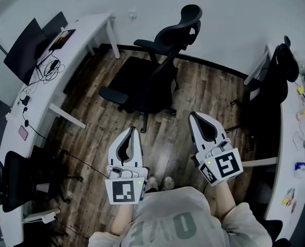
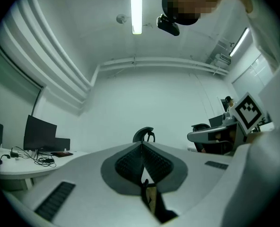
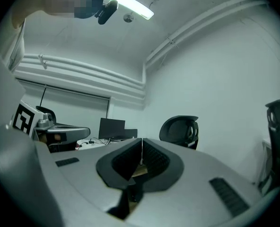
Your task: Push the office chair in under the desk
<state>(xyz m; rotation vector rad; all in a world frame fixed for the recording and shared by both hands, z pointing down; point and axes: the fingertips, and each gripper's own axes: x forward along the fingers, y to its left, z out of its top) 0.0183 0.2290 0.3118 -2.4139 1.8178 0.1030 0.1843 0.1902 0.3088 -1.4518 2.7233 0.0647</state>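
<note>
A black office chair (image 1: 150,71) stands on the wooden floor in the middle of the room, away from the long white desk (image 1: 88,27) at the left. Its headrest (image 2: 144,134) peeks over the left gripper's jaws in the left gripper view, and shows as a dark curved headrest (image 3: 180,129) in the right gripper view. In the head view my left gripper (image 1: 133,130) and right gripper (image 1: 193,116) are held side by side, short of the chair and not touching it. Both are shut with nothing between their tips.
On the left desk sit a monitor (image 1: 26,50), a tablet (image 1: 64,37) and loose cables (image 1: 48,67). Another black chair (image 1: 13,181) is tucked at the lower left. A second desk (image 1: 294,138) with small items and a dark chair (image 1: 273,86) stand at the right.
</note>
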